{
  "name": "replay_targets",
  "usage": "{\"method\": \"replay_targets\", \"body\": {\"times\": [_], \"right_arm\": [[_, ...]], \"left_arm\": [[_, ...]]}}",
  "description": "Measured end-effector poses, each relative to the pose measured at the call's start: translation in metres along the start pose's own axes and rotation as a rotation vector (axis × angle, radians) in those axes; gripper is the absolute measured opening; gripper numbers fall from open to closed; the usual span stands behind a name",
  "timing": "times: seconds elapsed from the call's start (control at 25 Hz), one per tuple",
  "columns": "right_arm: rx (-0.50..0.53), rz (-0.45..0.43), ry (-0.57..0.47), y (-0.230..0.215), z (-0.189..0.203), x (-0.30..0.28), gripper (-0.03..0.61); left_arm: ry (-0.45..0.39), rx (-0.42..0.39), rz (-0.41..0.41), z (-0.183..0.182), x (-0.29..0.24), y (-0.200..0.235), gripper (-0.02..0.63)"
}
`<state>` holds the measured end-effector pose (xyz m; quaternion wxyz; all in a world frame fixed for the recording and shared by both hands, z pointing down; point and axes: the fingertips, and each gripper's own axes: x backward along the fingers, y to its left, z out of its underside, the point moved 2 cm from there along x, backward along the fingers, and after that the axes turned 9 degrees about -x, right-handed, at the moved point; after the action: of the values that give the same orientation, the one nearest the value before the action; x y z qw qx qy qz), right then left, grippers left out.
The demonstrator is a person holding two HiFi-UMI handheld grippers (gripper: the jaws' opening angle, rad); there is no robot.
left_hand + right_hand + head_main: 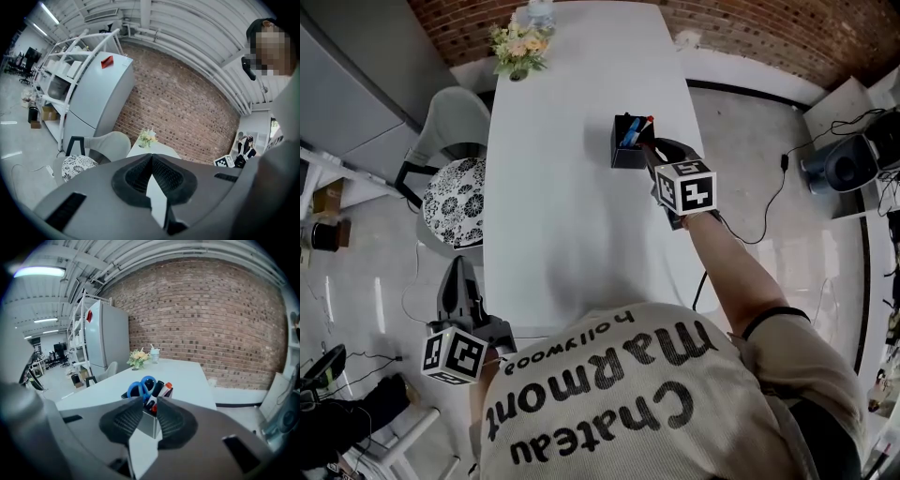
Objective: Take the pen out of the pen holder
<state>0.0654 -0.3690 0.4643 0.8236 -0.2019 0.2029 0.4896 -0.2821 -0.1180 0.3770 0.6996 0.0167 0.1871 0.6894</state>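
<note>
- Your right tongs (pixel 149 401) are open, with a narrow gap between the jaws. They hang just short of the pen holder (pixel 150 420), aimed at its near corner, and nothing is gripped yet.
- The pen holder (pixel 626 150) stands on the desk (pixel 572 216), towards its right edge. The pens are all still inside it, next to the blue-handled scissors (pixel 142 386).
- Go for the red-capped pen (pixel 167 387). It stands taller than the others on the holder's right side, so it looks like the easiest one to reach.
- Lift the right tongs (pixel 649 150) above the rim before you move in. Otherwise the jaws are likely to knock the holder's wall and push it along the desk.
- Put one jaw on each side of the pen's shaft, just under the cap and away from the scissors handles. Close firmly and pull straight up along the pen's lean.
- Your left tongs (pixel 151 158) are closed on nothing, with the tips touching. They sit off the desk's near left corner (pixel 461 265), so you could use them to steady the holder if it tips.
</note>
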Motion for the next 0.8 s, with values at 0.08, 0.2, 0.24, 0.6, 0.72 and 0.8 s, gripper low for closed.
{"method": "replay_targets", "body": {"times": [0.08,0.2,0.24,0.6,0.72,0.8], "right_arm": [[0.000,0.002,0.001,0.000,0.001,-0.002,0.097],[0.010,0.008,0.003,-0.001,0.000,-0.003,0.095],[0.022,0.012,0.006,-0.001,0.000,-0.003,0.095],[0.092,0.047,0.047,0.001,0.008,-0.006,0.092],[0.064,0.046,0.053,0.000,0.008,-0.007,0.092],[0.039,0.043,0.063,0.000,0.007,-0.008,0.092]], "left_arm": [[0.002,-0.001,0.001,0.000,-0.001,-0.001,0.002],[0.000,-0.005,0.004,0.000,-0.001,-0.002,0.002],[-0.004,-0.005,0.005,0.000,0.000,-0.001,0.002],[-0.007,-0.006,0.000,0.000,0.006,-0.001,0.002],[-0.001,-0.006,-0.010,0.000,0.009,-0.001,0.002],[-0.006,-0.004,-0.013,-0.001,0.011,0.001,0.002]]}}
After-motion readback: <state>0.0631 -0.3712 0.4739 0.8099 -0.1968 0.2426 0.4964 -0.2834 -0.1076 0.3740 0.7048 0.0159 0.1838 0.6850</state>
